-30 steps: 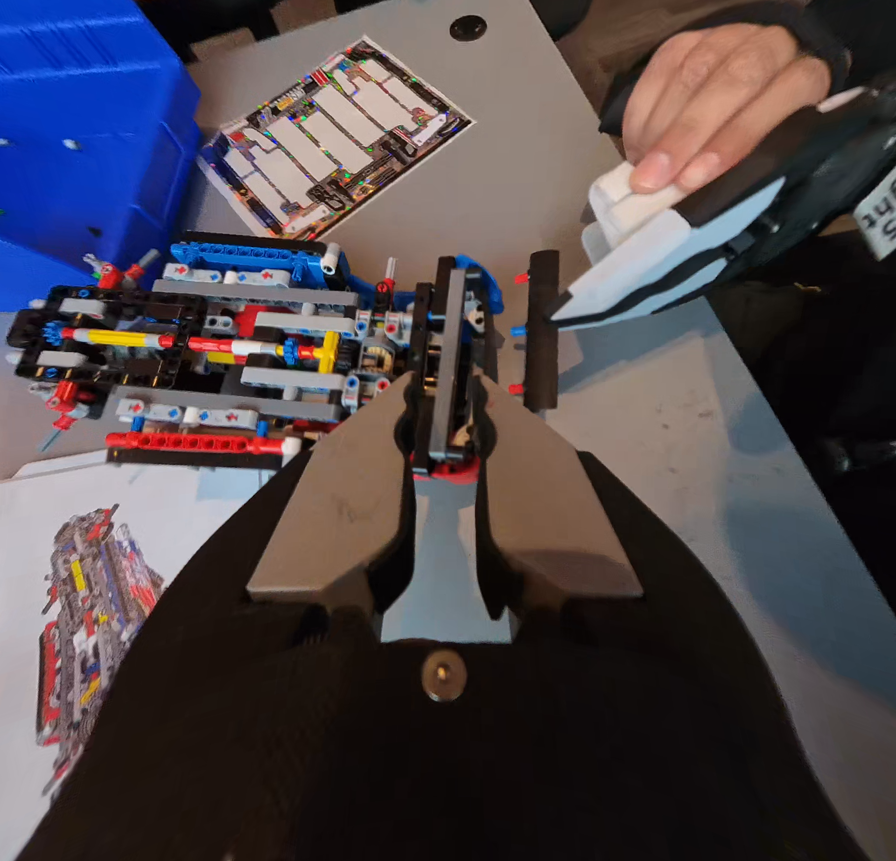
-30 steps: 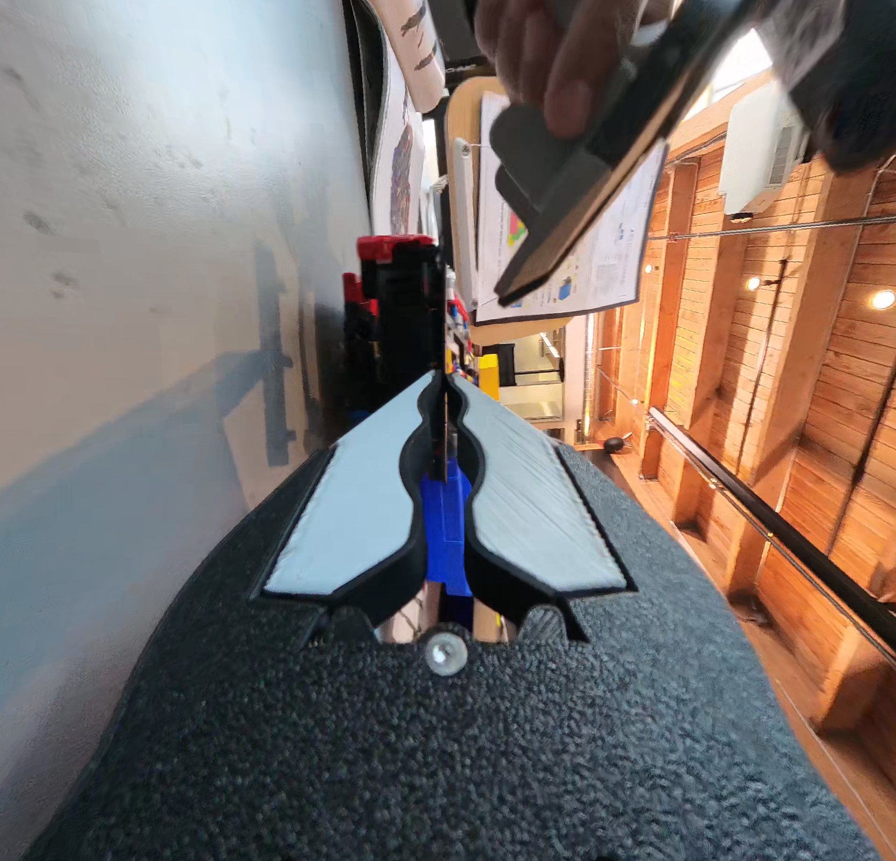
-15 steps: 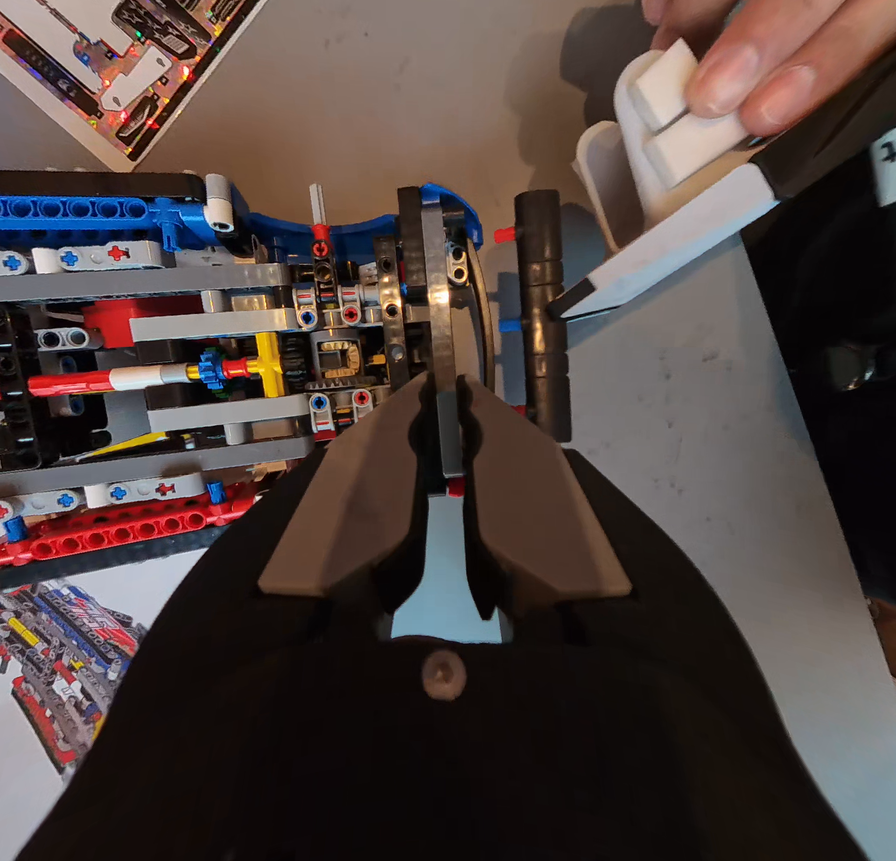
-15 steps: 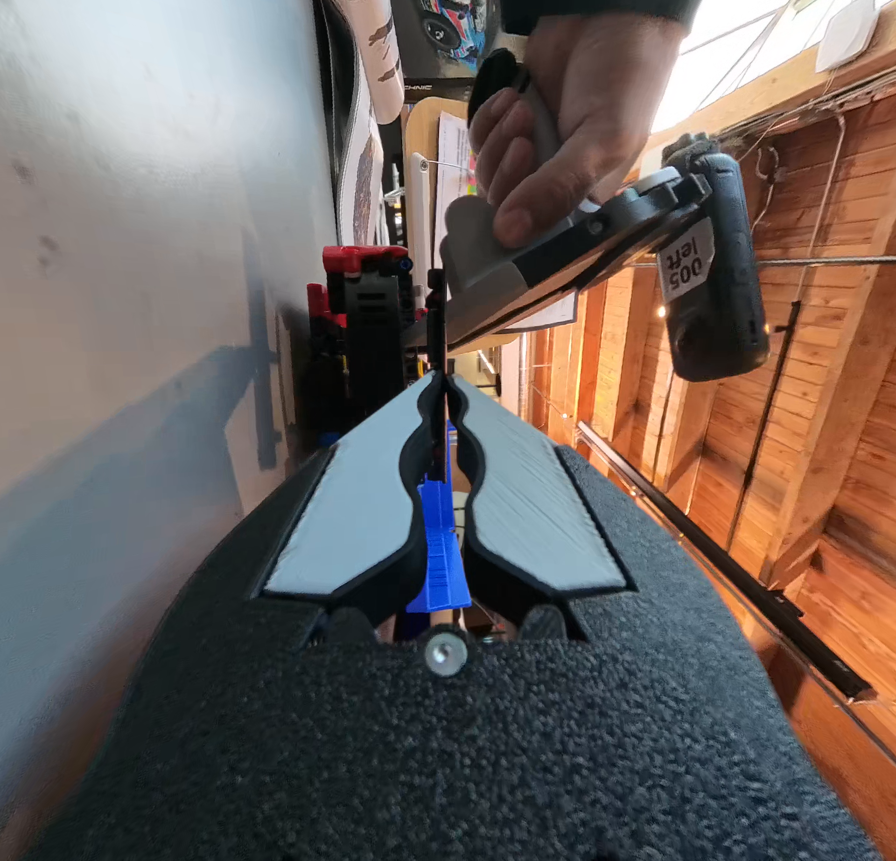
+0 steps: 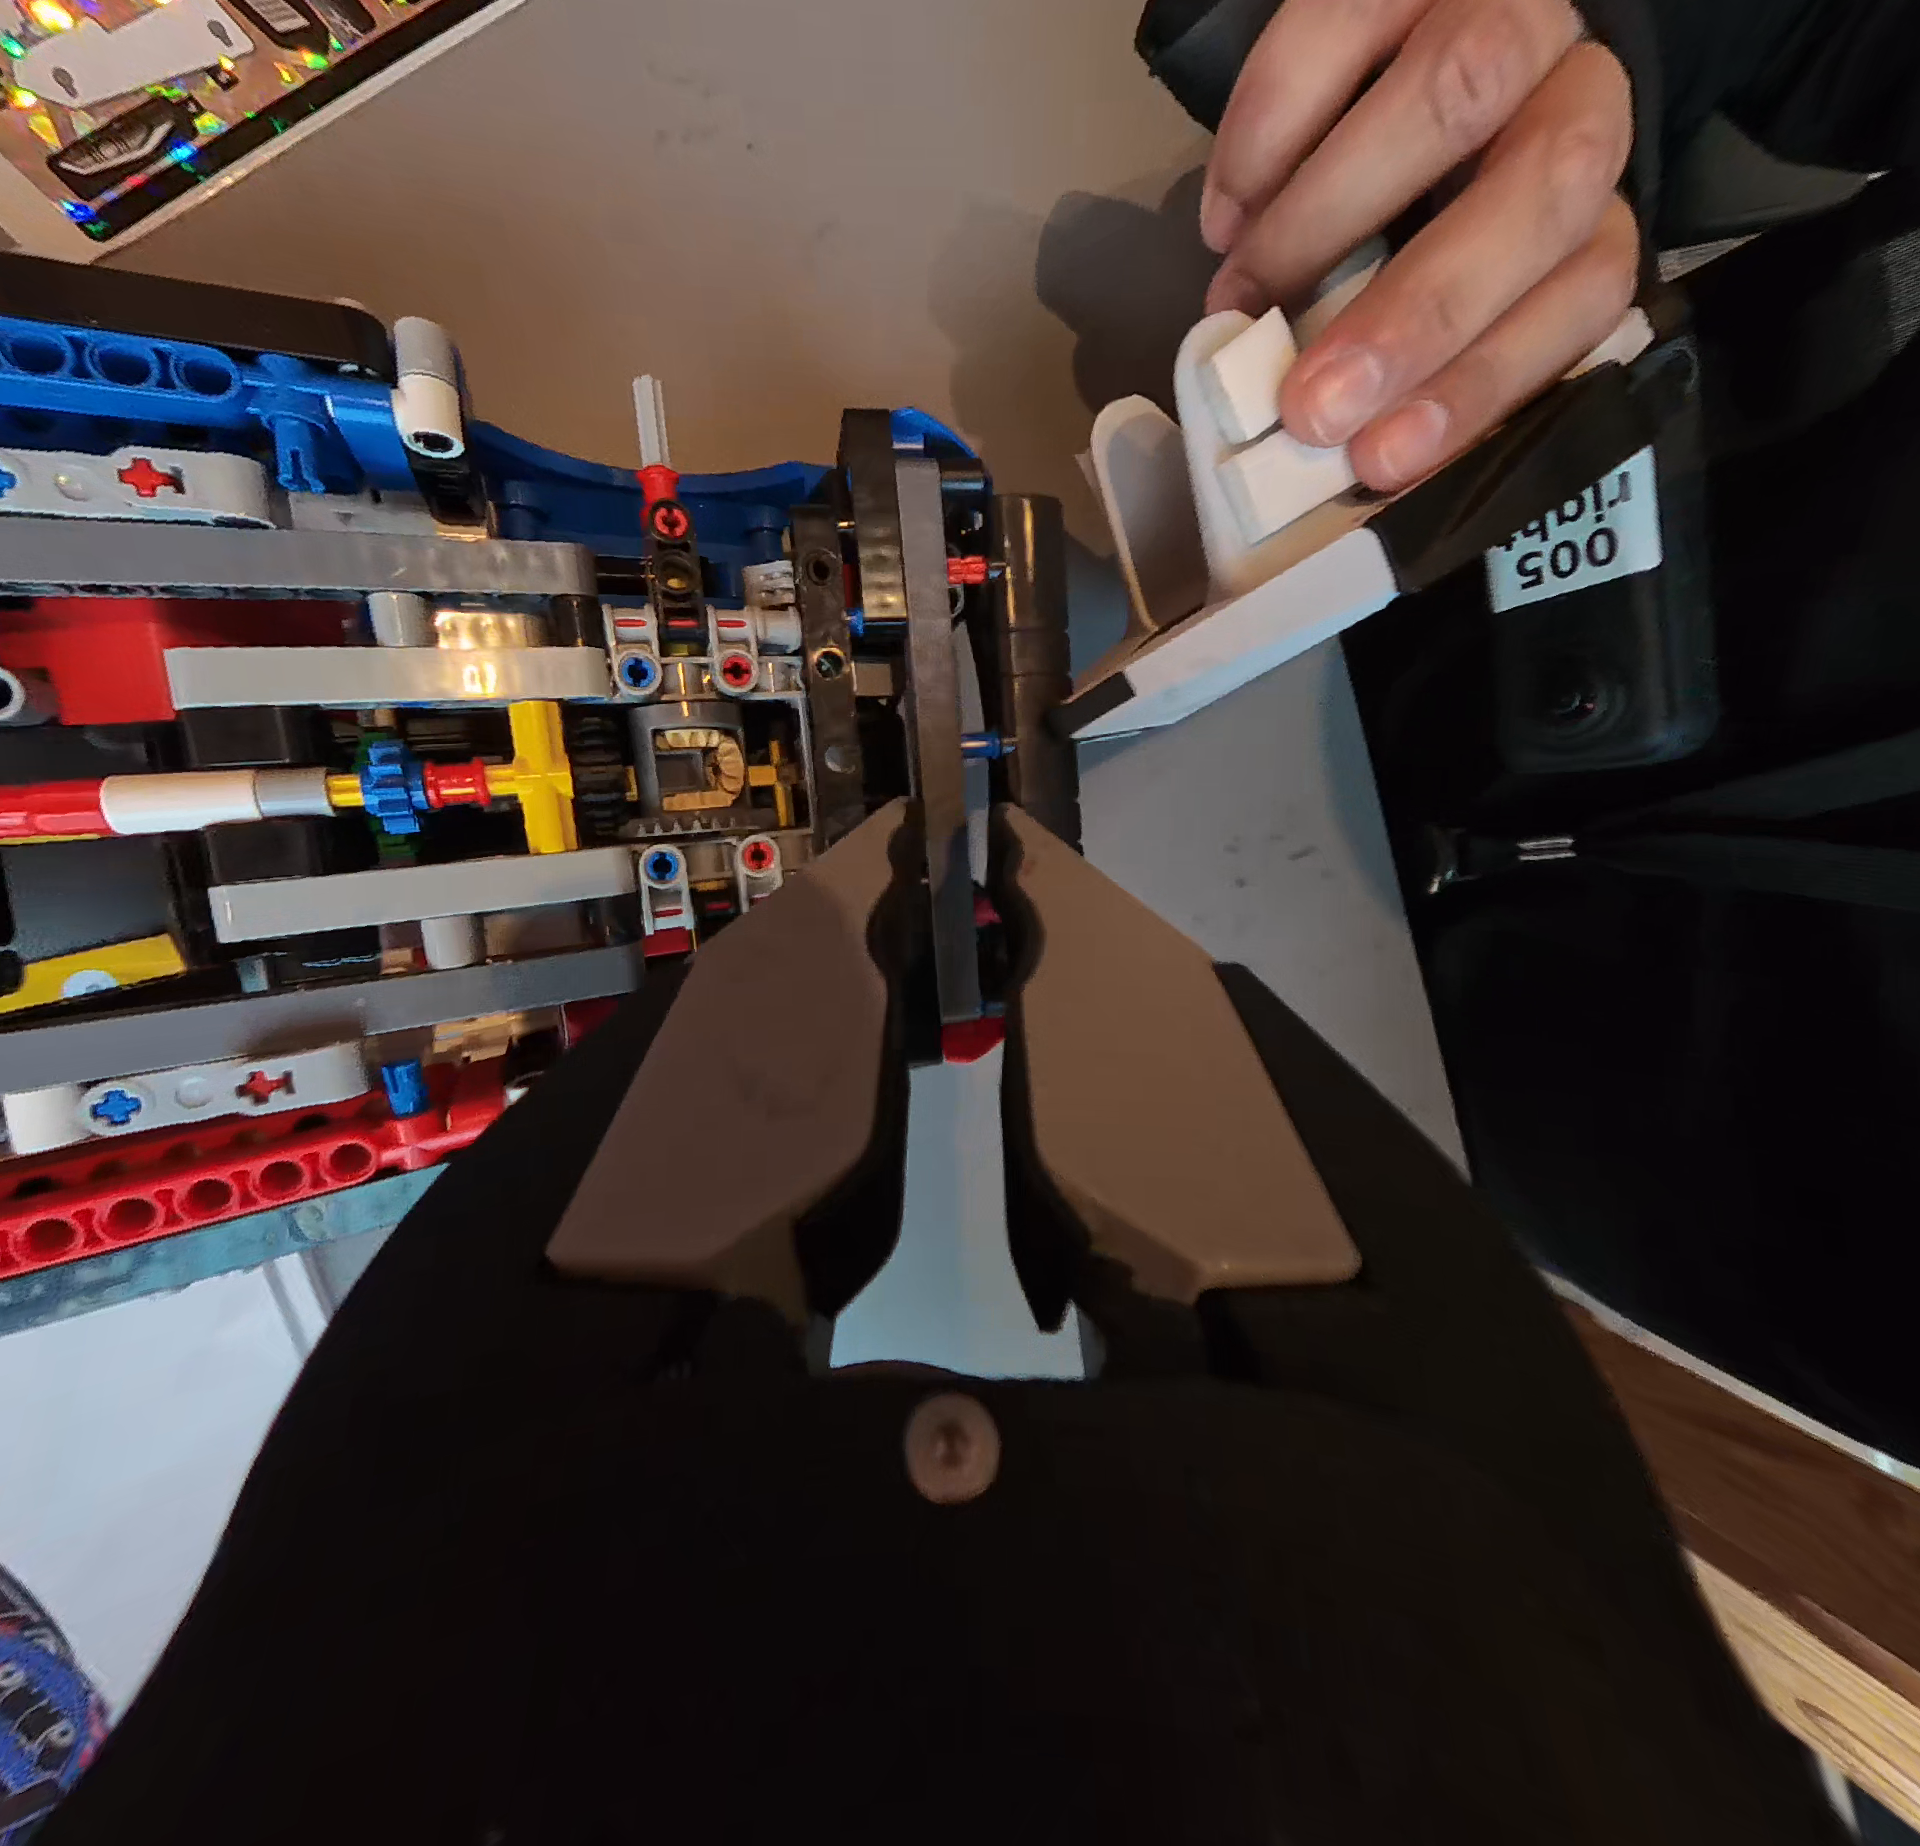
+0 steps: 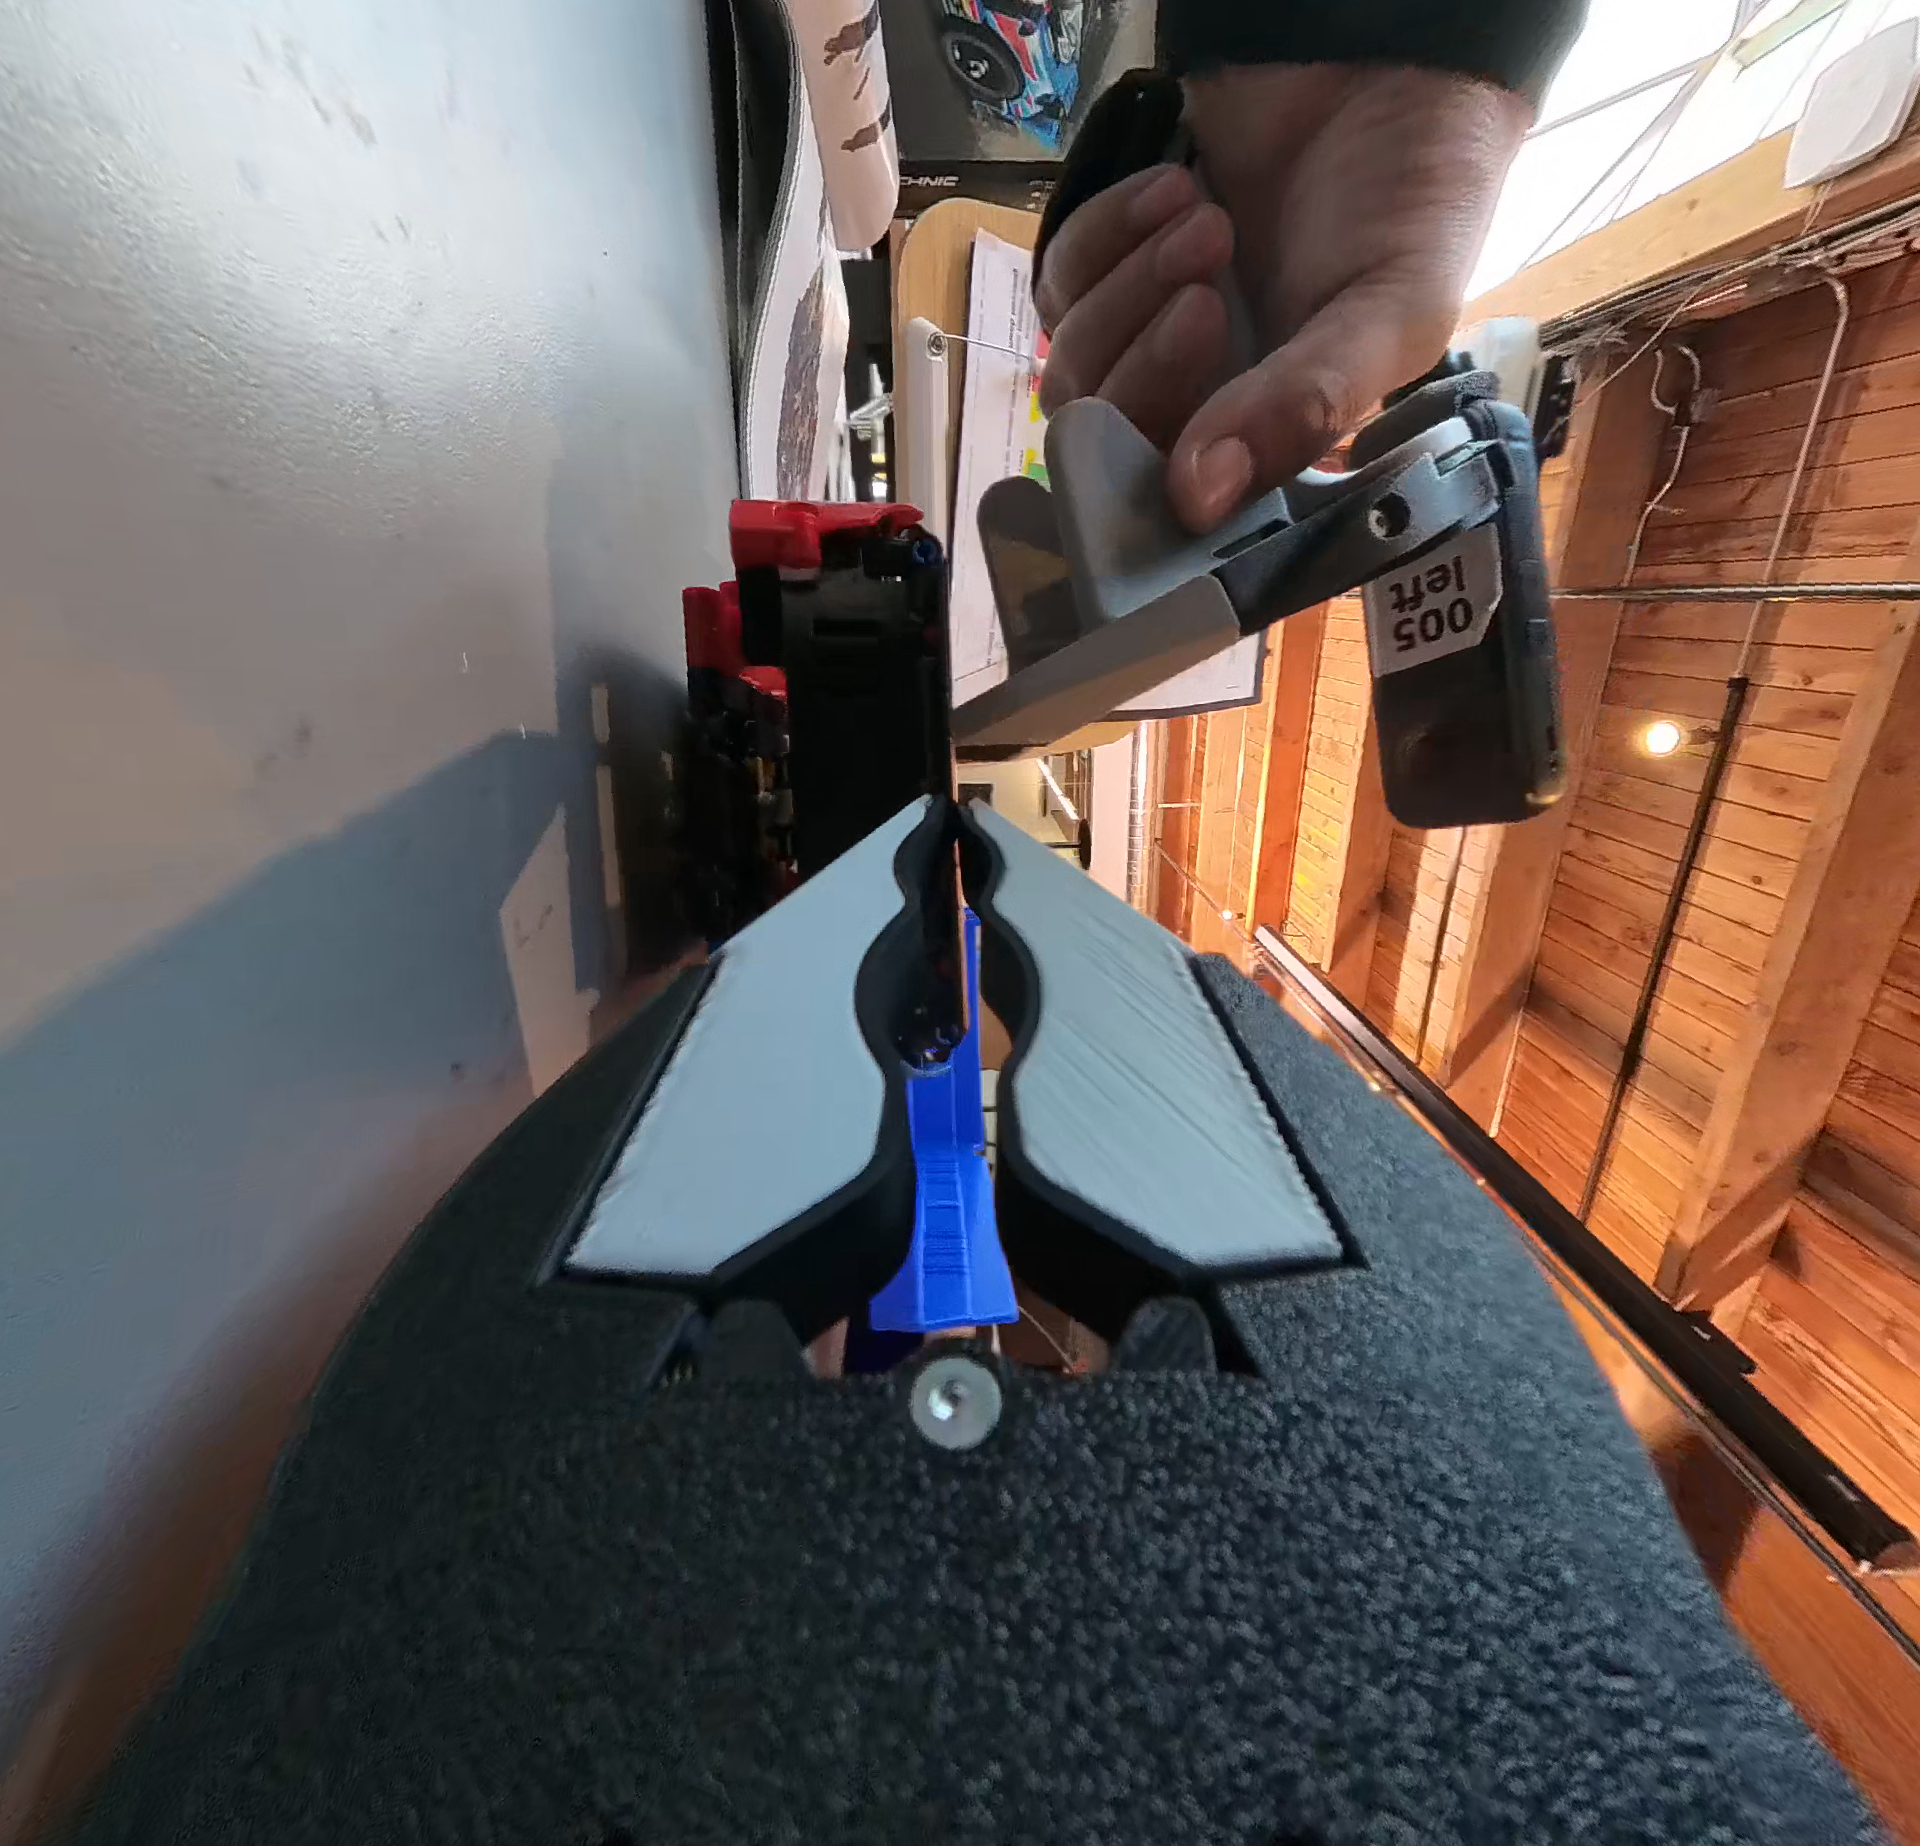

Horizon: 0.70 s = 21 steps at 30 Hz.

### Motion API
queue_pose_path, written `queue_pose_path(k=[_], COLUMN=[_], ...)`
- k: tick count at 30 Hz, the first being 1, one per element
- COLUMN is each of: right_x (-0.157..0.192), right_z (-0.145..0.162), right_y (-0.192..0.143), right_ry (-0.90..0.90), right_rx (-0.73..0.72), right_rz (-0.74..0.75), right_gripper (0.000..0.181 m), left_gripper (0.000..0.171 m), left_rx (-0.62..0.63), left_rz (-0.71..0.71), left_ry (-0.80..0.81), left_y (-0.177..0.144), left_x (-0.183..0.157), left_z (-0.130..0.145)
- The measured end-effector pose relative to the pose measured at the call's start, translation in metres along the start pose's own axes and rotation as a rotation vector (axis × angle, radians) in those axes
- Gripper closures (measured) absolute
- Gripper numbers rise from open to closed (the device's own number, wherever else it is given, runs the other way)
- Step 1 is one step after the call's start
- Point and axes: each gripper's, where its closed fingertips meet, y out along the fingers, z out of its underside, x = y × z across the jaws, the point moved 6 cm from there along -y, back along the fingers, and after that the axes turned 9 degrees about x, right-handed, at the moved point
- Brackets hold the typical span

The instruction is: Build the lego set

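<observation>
My left gripper [image 5: 951,840] pinches the black end plate [image 5: 925,653] of the lego chassis [image 5: 416,757] lying on the grey bench [image 5: 727,186]; my right gripper [image 5: 1060,721] comes in from the right, clamped on a black beam [image 5: 1029,653] whose long axis runs near-to-far, parallel to the plate and just beside it with red and blue pins bridging the gap. The left wrist view shows that gap; the right wrist view sees only the beam edge-on between its closed fingers [image 6: 1143,1048], chassis beyond.

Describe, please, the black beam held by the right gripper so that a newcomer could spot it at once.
Start at the long multicoloured Lego chassis lying on the grey table. At its right end, past the dark panel, a black studless beam stands apart, pinched by the white-fingered right gripper; short red and blue pins point from it toward the chassis.
</observation>
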Motion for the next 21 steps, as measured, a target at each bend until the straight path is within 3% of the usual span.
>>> queue_pose_path(k=[6, 8, 12, 21], right_x=[-0.001, -0.002, -0.002, 0.004], right_z=[-0.001, 0.001, 0.0, 0.001], right_y=[0.0, 0.001, 0.001, -0.001], right_ry=[0.016, 0.023, 0.027, 0.019], right_rx=[0.013, 0.023, 0.024, 0.025], right_rz=[-0.018, -0.019, -0.029, -0.03], right_gripper=[0.18, 0.18, 0.18, 0.18], left_gripper=[0.159, 0.127, 0.129, 0.136], left_rx=[0.006, -0.024, -0.025, 0.04], left_rz=[0.043, 0.161, 0.145, -0.077], left_ry=[-0.017, -0.015, -0.02, 0.013], left_y=[-0.001, -0.005, -0.002, 0.01], left_x=[0.0, -0.008, -0.008, -0.015], left_z=[-0.001, -0.001, -0.001, -0.001])
